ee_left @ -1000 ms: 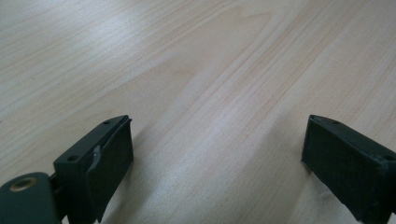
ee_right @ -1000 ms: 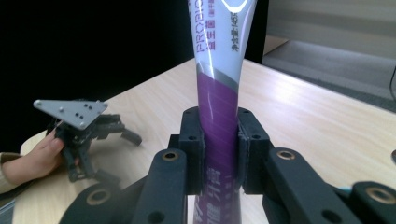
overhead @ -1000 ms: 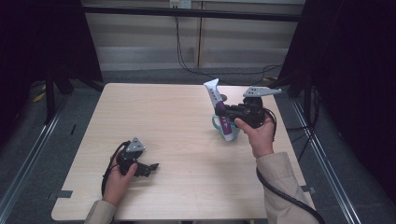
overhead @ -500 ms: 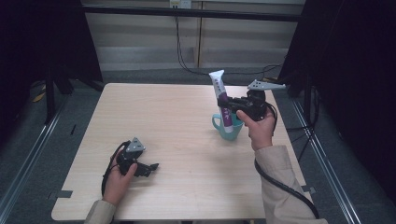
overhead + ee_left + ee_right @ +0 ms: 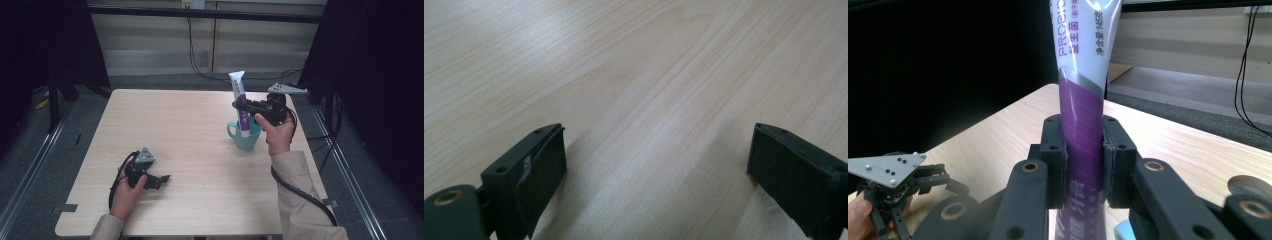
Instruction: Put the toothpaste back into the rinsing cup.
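Tube (image 5: pixel 240 102) swung upright since earlier, bottom hidden inside cup (image 5: pixel 246 138)

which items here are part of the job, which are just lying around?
In the job:
- toothpaste tube, upright, clamped in the right hand-held gripper
- teal mug, tube's lower end in it

Not in use:
- left hand-held gripper, jaws apart over bare wood, resting on the table
- black cables on the floor behind the table

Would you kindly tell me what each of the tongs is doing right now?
Left tongs: open, holding nothing, by the table.
Right tongs: shut on the tube, above the cup.
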`<state>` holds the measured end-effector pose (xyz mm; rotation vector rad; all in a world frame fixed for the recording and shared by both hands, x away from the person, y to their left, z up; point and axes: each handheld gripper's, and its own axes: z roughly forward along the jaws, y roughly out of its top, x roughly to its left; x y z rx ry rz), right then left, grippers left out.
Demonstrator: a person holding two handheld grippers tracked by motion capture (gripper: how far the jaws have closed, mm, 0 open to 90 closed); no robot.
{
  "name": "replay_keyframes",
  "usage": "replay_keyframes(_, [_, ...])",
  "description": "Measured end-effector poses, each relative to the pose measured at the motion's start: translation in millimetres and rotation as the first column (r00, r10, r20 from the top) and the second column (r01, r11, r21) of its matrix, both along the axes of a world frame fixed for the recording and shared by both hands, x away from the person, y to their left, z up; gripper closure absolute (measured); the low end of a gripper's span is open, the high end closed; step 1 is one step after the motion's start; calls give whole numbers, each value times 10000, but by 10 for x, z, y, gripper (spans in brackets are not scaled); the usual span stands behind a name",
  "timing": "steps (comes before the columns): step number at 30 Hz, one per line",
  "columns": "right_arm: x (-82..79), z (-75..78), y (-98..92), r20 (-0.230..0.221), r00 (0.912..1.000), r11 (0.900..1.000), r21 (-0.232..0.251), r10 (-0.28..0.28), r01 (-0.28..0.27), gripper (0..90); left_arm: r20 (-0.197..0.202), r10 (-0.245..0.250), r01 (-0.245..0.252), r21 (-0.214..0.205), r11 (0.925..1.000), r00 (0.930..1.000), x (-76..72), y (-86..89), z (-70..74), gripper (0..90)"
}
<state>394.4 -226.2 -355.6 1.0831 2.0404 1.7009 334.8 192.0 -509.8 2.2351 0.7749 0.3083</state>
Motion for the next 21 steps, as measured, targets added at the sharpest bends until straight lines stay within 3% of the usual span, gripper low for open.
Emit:
replay_keyframes(12, [89, -14, -94, 441, 9978, 9987, 128, -502, 496, 753, 4, -3, 3, 8, 10000, 10000, 0, 0, 0, 84])
replay_keyframes(21, [133, -77, -139, 468, 9943, 9954, 63, -955, 953, 753, 5, -1, 1, 4, 10000, 10000, 0, 0, 0, 83])
